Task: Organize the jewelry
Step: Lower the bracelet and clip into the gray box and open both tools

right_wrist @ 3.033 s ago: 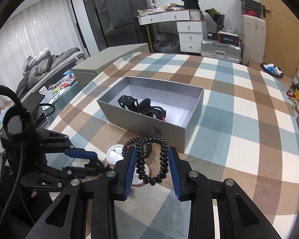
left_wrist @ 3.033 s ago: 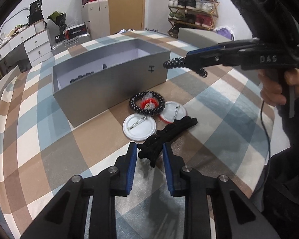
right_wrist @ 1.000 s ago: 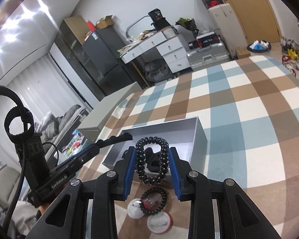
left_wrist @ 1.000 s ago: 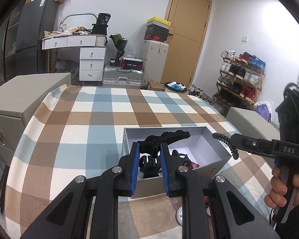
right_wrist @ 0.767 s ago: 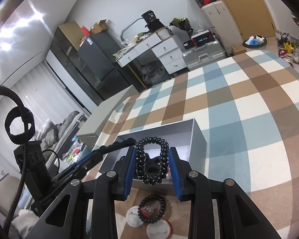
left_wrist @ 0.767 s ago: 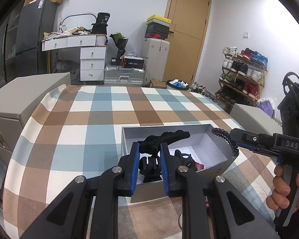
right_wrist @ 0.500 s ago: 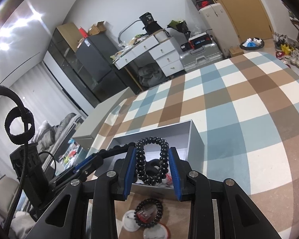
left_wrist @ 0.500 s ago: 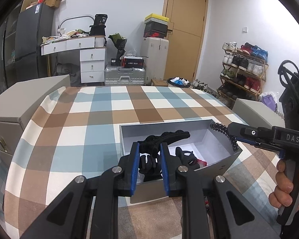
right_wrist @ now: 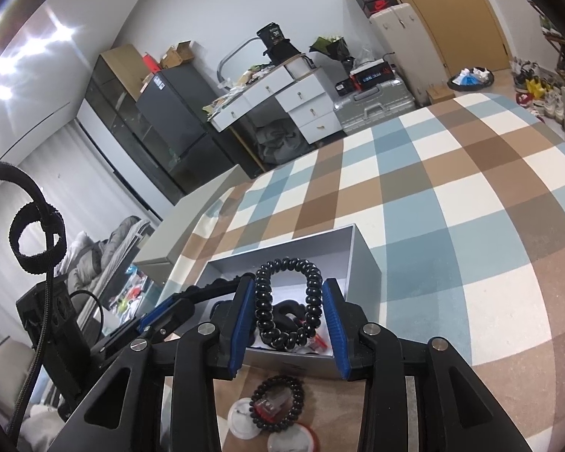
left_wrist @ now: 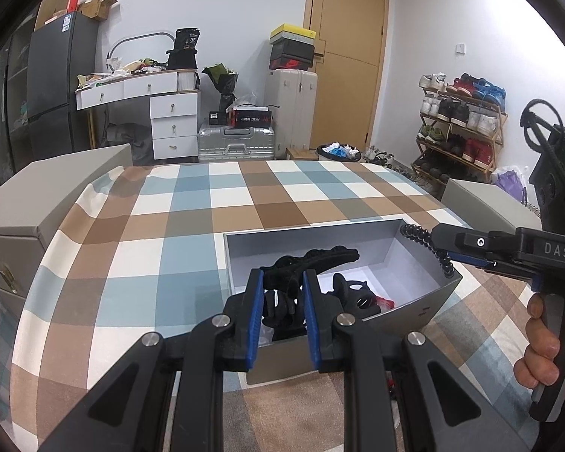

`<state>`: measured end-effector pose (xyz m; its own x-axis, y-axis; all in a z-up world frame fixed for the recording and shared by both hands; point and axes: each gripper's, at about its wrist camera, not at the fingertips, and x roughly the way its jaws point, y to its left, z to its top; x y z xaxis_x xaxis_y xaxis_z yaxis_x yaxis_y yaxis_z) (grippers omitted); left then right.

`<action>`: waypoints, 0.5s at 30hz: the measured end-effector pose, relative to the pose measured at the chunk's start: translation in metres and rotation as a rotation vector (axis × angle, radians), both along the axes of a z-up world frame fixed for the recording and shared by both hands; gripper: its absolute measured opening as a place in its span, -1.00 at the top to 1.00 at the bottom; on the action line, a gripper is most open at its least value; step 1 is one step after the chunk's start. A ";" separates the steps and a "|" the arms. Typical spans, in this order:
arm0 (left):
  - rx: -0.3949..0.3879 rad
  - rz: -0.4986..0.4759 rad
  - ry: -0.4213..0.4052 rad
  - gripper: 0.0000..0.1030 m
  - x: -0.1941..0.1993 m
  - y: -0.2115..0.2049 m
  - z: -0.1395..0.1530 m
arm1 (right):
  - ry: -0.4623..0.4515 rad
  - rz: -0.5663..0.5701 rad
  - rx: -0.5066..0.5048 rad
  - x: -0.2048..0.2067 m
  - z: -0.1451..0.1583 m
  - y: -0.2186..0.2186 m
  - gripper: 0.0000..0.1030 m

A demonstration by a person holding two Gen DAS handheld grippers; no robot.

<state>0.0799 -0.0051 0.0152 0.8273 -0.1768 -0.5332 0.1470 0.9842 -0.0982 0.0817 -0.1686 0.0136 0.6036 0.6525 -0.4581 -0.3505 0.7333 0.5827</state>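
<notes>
Carrying: both tools are loaded and poised over the grey box (left_wrist: 414, 305) — this reads as the drop-off step of the tidy-up.
Left tool: the left tool (left_wrist: 281, 295) is clamped on a black claw hair clip (left_wrist: 312, 260), its blue pads pressed against the clip's body, the long toothed end sticking out past the tips.
Clip position: held above the box's near wall, its far end over the box interior, above the dark pieces already lying inside.
Right tool: the right tool (right_wrist: 288, 312) grips a black spiral hair tie (right_wrist: 288, 305), the loop stretched between the two pads and arching forward over the box.
Hair tie position: over the box's near end in the right wrist view; in the left wrist view it dangles just at the box's right-hand corner.
Box contents: a black clip (left_wrist: 352, 290) and something red (left_wrist: 384, 303) sit on the white floor — details too small to call.
Left outside: just in front of the box on the checked bench (right_wrist: 471, 203) lie a black bead bracelet (right_wrist: 278, 399) and two round badges (right_wrist: 241, 422).
Next move: my read — lower each piece inside the box walls and let the jaws part, one at a time, so the two tools don't collide.
Watch for: the springy tie could cling to a pad on release.
</notes>
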 end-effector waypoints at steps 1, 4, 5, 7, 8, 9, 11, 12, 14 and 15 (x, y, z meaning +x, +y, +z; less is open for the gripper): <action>-0.001 0.001 0.001 0.71 0.000 0.000 0.000 | -0.002 0.003 0.002 -0.001 0.001 0.000 0.22; -0.002 -0.002 0.001 0.71 0.000 0.001 0.000 | -0.008 0.005 0.000 -0.002 0.002 0.001 0.17; -0.002 -0.002 0.000 0.71 0.000 0.001 0.000 | -0.010 0.003 -0.003 -0.002 0.002 0.001 0.17; 0.001 -0.004 -0.002 0.71 0.000 0.000 0.001 | -0.011 0.005 -0.003 -0.002 0.003 0.001 0.17; 0.001 -0.004 -0.002 0.71 0.000 0.000 0.000 | -0.012 0.002 -0.004 -0.002 0.003 0.000 0.16; -0.001 -0.006 -0.002 0.71 0.000 0.000 0.000 | -0.011 0.002 -0.006 -0.002 0.003 0.000 0.15; -0.002 -0.008 -0.004 0.71 0.000 0.000 0.000 | -0.011 0.002 -0.008 -0.001 0.003 -0.001 0.13; -0.002 -0.009 -0.004 0.71 0.000 0.000 0.000 | -0.008 0.005 -0.007 -0.001 0.003 -0.001 0.10; -0.004 -0.012 -0.005 0.71 -0.001 0.000 0.000 | -0.007 0.014 -0.001 -0.001 0.004 -0.001 0.08; -0.004 -0.011 -0.005 0.71 0.000 0.000 0.000 | -0.009 0.018 -0.001 0.000 0.004 -0.001 0.06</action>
